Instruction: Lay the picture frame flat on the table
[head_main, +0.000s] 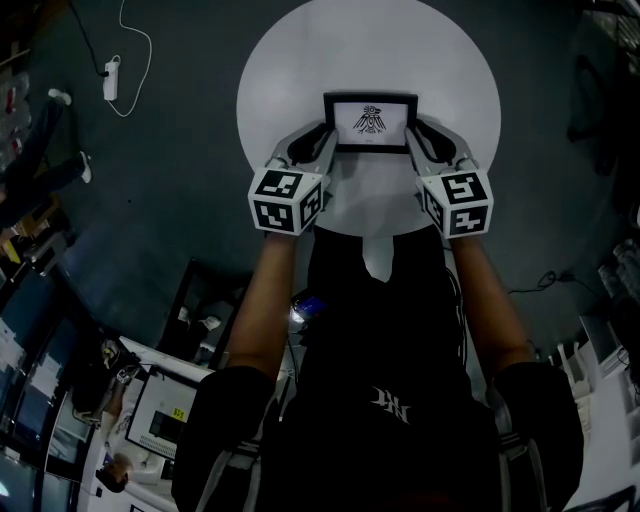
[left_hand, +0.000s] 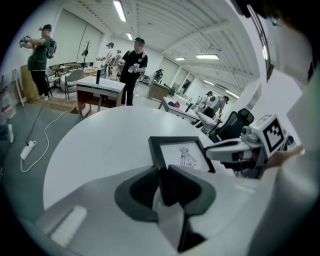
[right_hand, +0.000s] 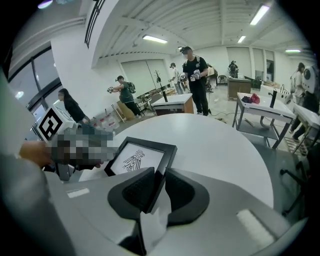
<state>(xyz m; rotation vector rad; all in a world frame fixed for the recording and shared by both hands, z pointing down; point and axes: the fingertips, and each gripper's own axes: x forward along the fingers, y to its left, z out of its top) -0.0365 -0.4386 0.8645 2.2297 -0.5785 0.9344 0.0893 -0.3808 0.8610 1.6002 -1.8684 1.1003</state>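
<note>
Amid dark floor (head_main: 170, 170), round wht table (head_main: 300, 60)

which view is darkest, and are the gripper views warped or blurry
Head view: dim all over, only the round white table is bright, black picture frame with a bird print is sharp. Left gripper view: strong fisheye bend, left claw soft up close. Right gripper view: same bend, bright ceiling light strips, mosaic patch at left.

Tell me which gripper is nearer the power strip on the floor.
Left. The left gripper grips the picture frame by its left edge, toward the power strip; the right gripper grips its right edge, farther away.
</note>
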